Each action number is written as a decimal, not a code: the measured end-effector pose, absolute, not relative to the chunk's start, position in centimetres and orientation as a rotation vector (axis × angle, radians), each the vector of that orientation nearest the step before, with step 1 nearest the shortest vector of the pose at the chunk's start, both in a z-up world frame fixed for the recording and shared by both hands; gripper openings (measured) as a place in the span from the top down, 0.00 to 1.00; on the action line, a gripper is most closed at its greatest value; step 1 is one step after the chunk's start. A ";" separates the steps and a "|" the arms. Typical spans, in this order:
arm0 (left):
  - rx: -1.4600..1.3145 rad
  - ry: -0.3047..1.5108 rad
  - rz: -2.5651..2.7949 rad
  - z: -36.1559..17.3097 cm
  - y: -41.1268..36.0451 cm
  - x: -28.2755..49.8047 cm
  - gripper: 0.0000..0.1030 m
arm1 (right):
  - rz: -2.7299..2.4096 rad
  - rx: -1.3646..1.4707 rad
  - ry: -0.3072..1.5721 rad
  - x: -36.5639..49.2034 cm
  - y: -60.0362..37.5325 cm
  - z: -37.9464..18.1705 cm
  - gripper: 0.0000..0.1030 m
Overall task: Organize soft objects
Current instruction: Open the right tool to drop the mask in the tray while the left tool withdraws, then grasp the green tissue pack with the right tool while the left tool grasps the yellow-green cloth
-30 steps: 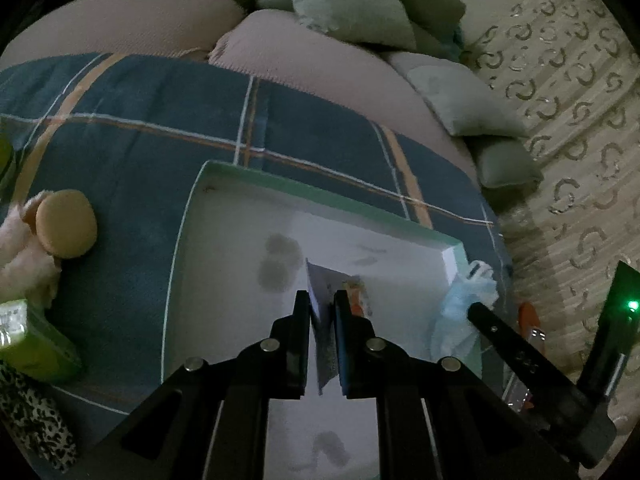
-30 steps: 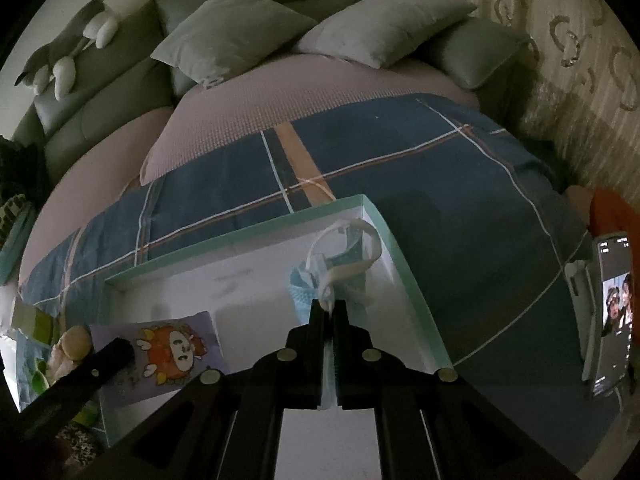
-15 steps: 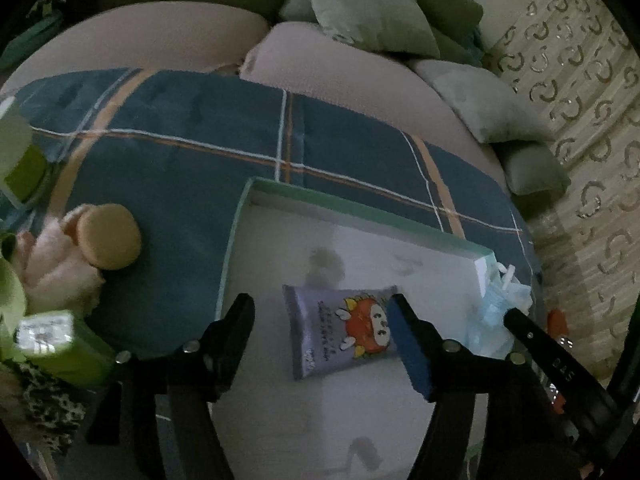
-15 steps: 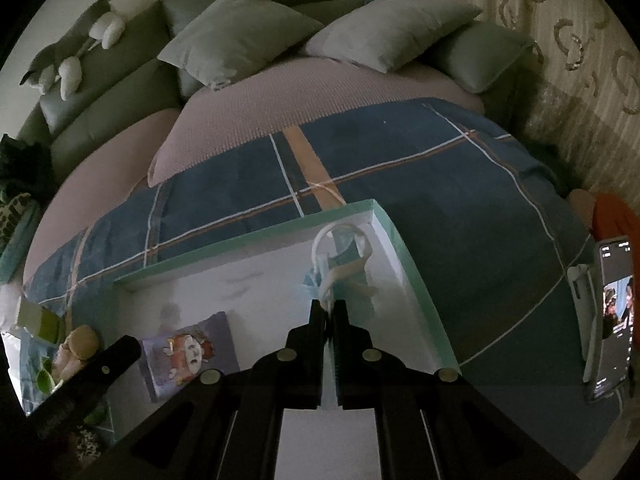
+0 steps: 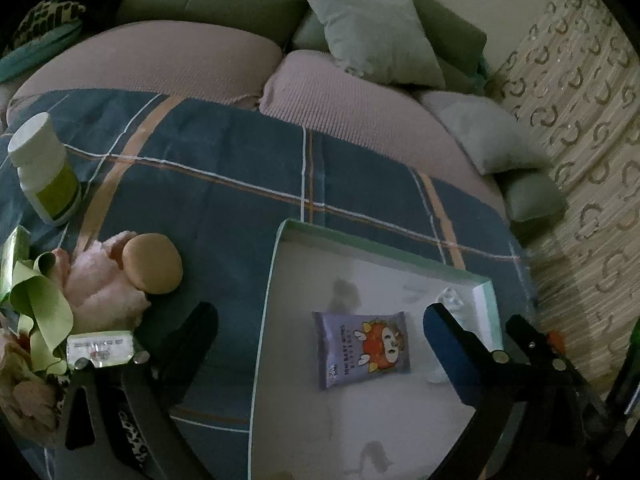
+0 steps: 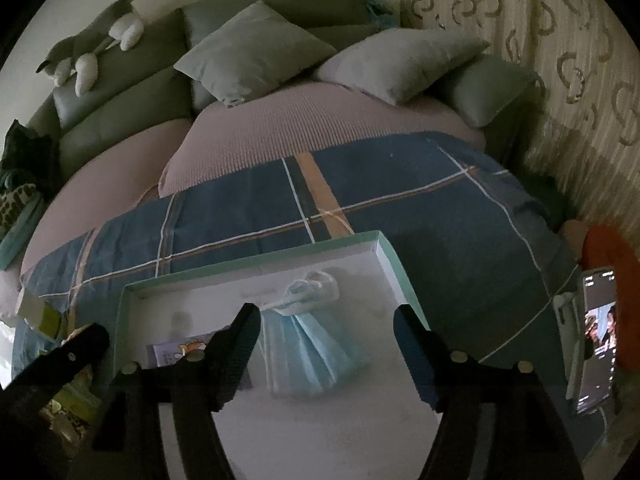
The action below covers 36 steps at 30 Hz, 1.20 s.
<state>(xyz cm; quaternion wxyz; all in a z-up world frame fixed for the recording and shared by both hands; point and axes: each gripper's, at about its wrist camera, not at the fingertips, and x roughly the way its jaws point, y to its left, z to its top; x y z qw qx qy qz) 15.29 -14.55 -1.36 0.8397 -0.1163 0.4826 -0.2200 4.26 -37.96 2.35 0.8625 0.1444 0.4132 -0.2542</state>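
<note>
A white tray with a green rim (image 5: 280, 264) (image 6: 384, 248) lies on the blue plaid blanket. A purple wipes packet (image 5: 362, 346) (image 6: 176, 354) lies flat inside it. A light blue face mask (image 6: 308, 340) lies in the tray's right part; its loop (image 5: 450, 296) shows in the left wrist view. My left gripper (image 5: 320, 340) is open and empty above the tray's left edge. My right gripper (image 6: 326, 338) is open and empty, its fingers either side of the mask. A pink plush with a tan puff (image 5: 132, 276) lies left of the tray.
A white and green bottle (image 5: 44, 168), a green ribbon (image 5: 36, 292), a small box (image 5: 100, 348) and leopard fabric sit at the left. Cushions (image 6: 256, 52) and a plush dog (image 6: 92, 52) are at the back. A phone (image 6: 596, 336) stands at the right.
Both grippers opened. The left let the wipes packet drop flat into the tray and drew back left. The right let go of the mask, which now lies in the tray.
</note>
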 end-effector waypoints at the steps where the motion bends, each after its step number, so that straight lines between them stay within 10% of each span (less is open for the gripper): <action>1: -0.267 1.014 -0.481 -1.2 -14.2 15.3 0.01 | -0.530 0.307 0.860 4.2 -37.9 2.5 0.30; 36: -0.420 0.821 -0.050 3.3 5.1 15.6 0.00 | -0.188 0.312 0.857 7.6 -28.0 2.5 0.30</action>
